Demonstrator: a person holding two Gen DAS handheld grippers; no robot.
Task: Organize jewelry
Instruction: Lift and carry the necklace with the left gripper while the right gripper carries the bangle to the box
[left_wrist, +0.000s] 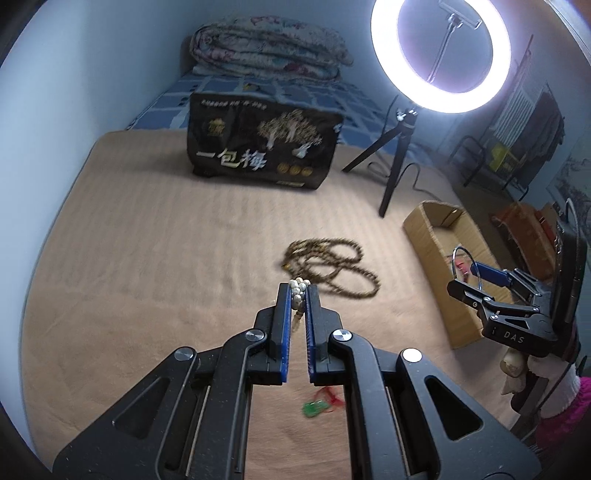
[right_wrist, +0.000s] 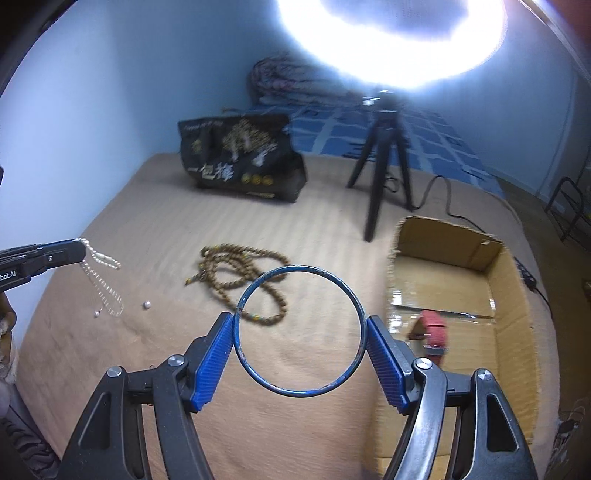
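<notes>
My left gripper is shut on a white pearl necklace; in the right wrist view the necklace hangs from it above the tan blanket. My right gripper is shut on a thin blue bangle, held flat between the blue pads just left of the cardboard box. The bangle also shows in the left wrist view, over the box. A brown bead necklace lies coiled on the blanket, also in the left wrist view. A red strap lies inside the box.
A green pendant on a red cord lies under my left gripper. Two loose pearls rest on the blanket. A black snack bag stands at the back. A ring light on a tripod stands beside the box.
</notes>
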